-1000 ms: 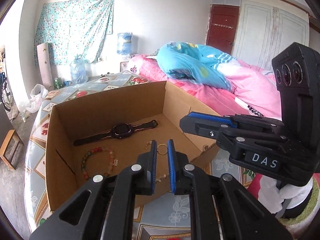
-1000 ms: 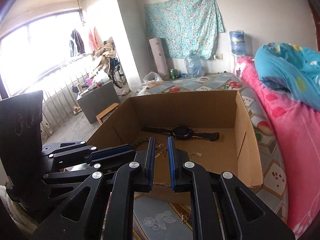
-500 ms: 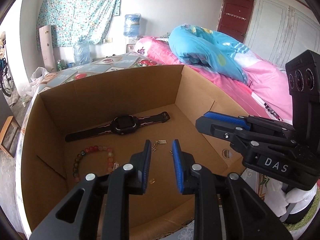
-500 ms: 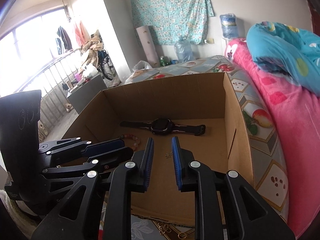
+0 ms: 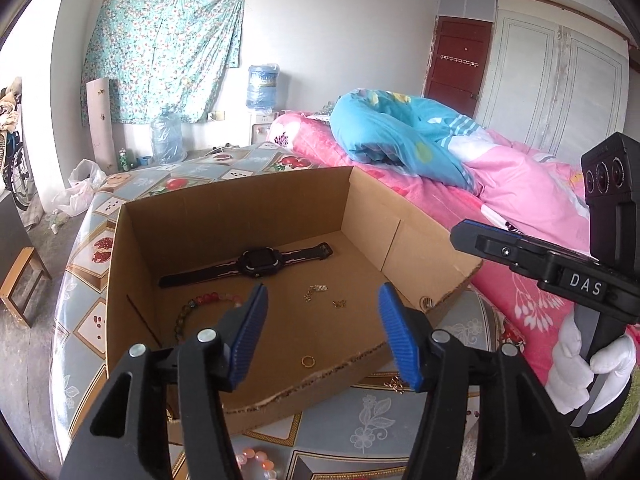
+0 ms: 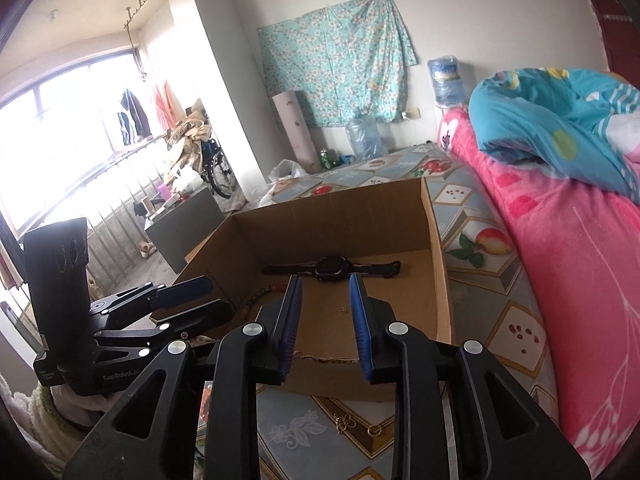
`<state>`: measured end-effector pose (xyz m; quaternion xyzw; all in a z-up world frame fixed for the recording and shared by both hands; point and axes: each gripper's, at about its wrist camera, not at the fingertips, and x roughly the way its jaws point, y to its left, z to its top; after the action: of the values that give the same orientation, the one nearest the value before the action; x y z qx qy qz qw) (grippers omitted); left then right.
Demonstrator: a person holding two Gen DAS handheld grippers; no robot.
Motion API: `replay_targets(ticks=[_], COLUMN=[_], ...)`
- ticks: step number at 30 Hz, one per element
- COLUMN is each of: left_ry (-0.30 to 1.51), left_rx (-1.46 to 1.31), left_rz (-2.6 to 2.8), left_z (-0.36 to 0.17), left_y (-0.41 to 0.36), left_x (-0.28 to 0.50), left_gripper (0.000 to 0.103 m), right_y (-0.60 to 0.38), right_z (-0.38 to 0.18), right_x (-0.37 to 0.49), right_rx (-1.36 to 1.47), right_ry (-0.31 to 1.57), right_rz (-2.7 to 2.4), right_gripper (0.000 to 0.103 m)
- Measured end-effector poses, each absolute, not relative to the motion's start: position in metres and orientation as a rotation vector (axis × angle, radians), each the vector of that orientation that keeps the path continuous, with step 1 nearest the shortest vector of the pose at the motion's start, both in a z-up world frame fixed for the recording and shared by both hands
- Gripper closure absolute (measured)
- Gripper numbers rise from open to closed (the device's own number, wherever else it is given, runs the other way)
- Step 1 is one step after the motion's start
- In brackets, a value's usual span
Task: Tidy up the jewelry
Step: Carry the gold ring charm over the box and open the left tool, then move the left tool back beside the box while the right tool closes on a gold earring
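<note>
A cardboard box (image 5: 224,216) stands open on a table (image 5: 80,276) covered with a cloth of fruit pictures, just beside a pink bed (image 5: 520,200). On the box floor lies a black watch (image 5: 256,260), stretched flat near the back wall. In front of it, to the left, is a bead bracelet (image 5: 200,304), partly hidden behind the left finger. Near the middle are two small gold charms (image 5: 316,291), and a gold ring (image 5: 307,361) lies close to the front wall.

The left gripper (image 5: 320,328) hangs over the front edge of the box. Its jaws are opening and already stand wide apart, with nothing between the blue pads (image 5: 250,328).

The right gripper (image 6: 323,312) is also at the front edge, beside the left one. Its jaws are opening too, but the gap is narrower, and nothing is pinched between them. A hand (image 5: 576,364) in a white glove holds its handle.

Outside the box, on the table in front of it, lie a gold chain (image 6: 346,420) and some pale pink beads (image 5: 256,460).
</note>
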<state>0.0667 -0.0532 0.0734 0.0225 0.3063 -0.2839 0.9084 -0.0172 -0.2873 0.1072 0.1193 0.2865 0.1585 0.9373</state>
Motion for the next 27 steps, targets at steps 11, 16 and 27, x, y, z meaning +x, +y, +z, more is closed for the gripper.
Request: replay_targets(ticks=[11, 16, 27], left_ry=[0.650, 0.757, 0.915], left_rx=[0.065, 0.050, 0.195], left_rz=[-0.652, -0.670, -0.549], left_z=[0.059, 0.029, -0.028], left_y=[-0.028, -0.045, -0.079], left_x=[0.001, -0.009, 0.010], left_gripper=[0.022, 0.020, 0.019], right_y=[-0.296, -0.293, -0.288], right_z=[0.087, 0.052, 0.011], right_x=[-0.071, -0.071, -0.053], right_rx=[0.263, 0.294, 0.259], right_ry=[0.620, 0.726, 0.817], right_rz=[0.286, 0.258, 0.196], right_gripper=[0.075, 0.075, 0.076])
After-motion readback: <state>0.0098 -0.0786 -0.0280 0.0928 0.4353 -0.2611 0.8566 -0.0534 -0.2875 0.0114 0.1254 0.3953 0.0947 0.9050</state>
